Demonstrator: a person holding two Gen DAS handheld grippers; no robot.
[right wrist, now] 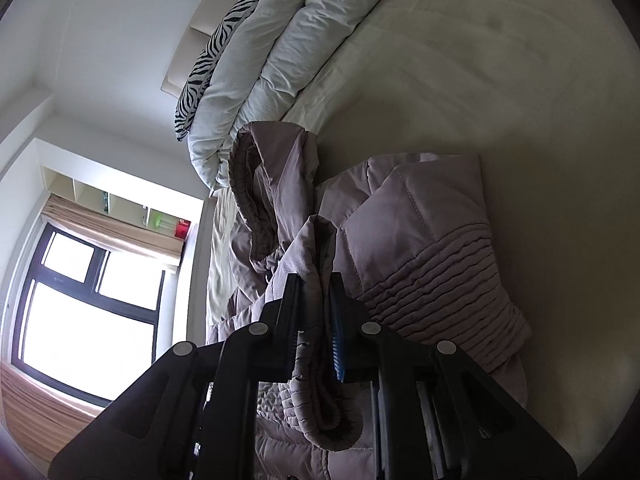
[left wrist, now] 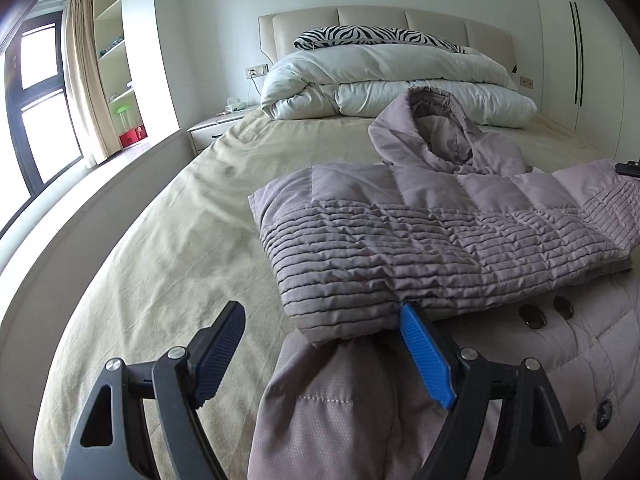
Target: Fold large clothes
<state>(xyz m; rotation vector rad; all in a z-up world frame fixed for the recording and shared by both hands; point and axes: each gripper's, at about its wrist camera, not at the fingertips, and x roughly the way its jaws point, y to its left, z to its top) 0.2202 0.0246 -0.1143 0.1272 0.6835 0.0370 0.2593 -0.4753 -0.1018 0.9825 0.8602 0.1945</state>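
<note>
Left claw: our left claw [left wrist: 322, 330] stands wide open and holds nothing; its blue pad just touches the near edge of the folded flap, and a loose sleeve end lies between the fingers, unpinched.
Jacket: the mauve quilted jacket [left wrist: 420, 248] lies on the bed, toward its right side and near the foot edge, hood [left wrist: 424, 132] pointing at the headboard; one quilted panel is already turned over onto the body.
Right claw: our right claw [right wrist: 316, 292] is closed tight on a bunched fold of the jacket with an elastic cuff [right wrist: 328, 412] hanging below it, so we read it as the other sleeve.
Step in hand: we judge the sleeve-folding stage, the right side being carried in over the body while the left side waits.
Next move: it calls for laying the gripped sleeve flat across the jacket and letting go, then closing the left claw on the sleeve end in front of it; puffy fill may spring back, so press flat.
Surface: the bed [left wrist: 168, 248] has a pale yellow-green sheet, lightly creased; a rolled white duvet [left wrist: 384, 84] and a zebra-print pillow [left wrist: 372, 36] sit at the head edge.
Room: window [left wrist: 36, 92] with beige curtain to the left of the bed, open shelves beside it, a nightstand [left wrist: 216, 128] at the bed's head corner.
</note>
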